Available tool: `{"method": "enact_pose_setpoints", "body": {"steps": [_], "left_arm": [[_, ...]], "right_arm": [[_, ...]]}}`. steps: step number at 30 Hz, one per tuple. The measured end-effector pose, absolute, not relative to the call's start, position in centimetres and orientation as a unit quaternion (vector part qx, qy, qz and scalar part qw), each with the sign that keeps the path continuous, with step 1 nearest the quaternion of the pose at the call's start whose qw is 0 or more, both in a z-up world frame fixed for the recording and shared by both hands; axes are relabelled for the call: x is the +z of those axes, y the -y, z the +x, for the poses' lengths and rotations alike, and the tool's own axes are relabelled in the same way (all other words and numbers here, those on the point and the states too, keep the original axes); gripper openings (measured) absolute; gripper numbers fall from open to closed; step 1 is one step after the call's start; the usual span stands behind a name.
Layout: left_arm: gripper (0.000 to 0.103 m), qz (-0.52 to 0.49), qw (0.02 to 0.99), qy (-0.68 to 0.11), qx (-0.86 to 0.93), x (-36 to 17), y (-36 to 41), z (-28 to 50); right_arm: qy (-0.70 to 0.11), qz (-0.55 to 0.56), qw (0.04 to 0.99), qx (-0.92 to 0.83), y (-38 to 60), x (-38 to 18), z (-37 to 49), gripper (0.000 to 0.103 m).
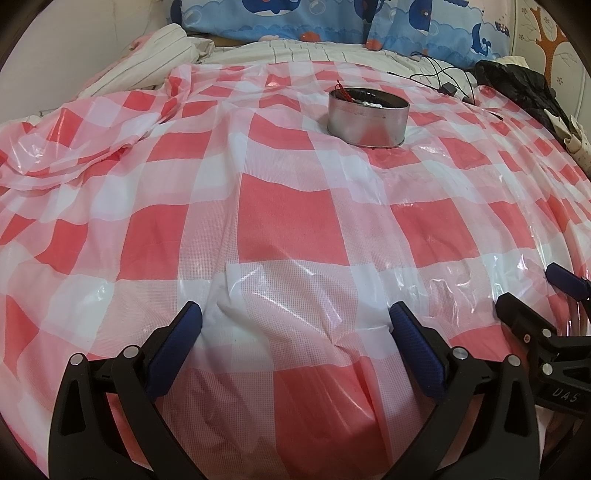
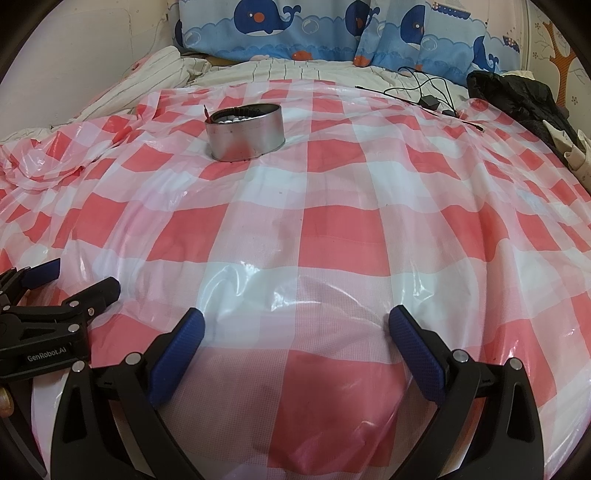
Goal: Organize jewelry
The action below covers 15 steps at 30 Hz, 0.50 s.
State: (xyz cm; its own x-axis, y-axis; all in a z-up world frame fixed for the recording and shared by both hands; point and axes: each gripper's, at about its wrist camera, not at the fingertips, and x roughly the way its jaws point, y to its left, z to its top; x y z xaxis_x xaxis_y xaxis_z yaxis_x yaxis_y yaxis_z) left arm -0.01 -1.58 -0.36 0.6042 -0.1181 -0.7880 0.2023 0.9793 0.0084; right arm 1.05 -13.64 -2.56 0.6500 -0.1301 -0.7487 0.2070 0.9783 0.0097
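I see a red-and-white checked plastic sheet (image 2: 332, 236) spread over most of the bed, glossy and wrinkled, bunched into loose folds at its far left edge. Beyond it a cream striped bedsheet (image 2: 280, 72) shows, rumpled toward the far left corner. Against the headboard lean blue pillows printed with whales (image 2: 295, 29). At the far right, thin black cables with a small black adapter (image 2: 428, 100) lie across the sheet's edge, and just beside them sits a crumpled black garment (image 2: 517, 99). A wall panel with an orange tree design (image 1: 550, 40) stands behind that corner.
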Motion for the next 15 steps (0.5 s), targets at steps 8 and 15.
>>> {"method": "enact_pose_setpoints", "body": {"steps": [8, 15], "left_arm": [[0.097, 0.048, 0.895, -0.434, -0.089, -0.46, 1.4, -0.08], [0.097, 0.059, 0.895, -0.435, -0.082, -0.39, 1.68, -0.2]], "right_arm": [[-0.41, 0.049, 0.906, -0.092, 13.78, -2.72, 1.15, 0.096], [-0.412, 0.049, 0.905, -0.092, 13.89, -2.83, 1.2, 0.096]]}}
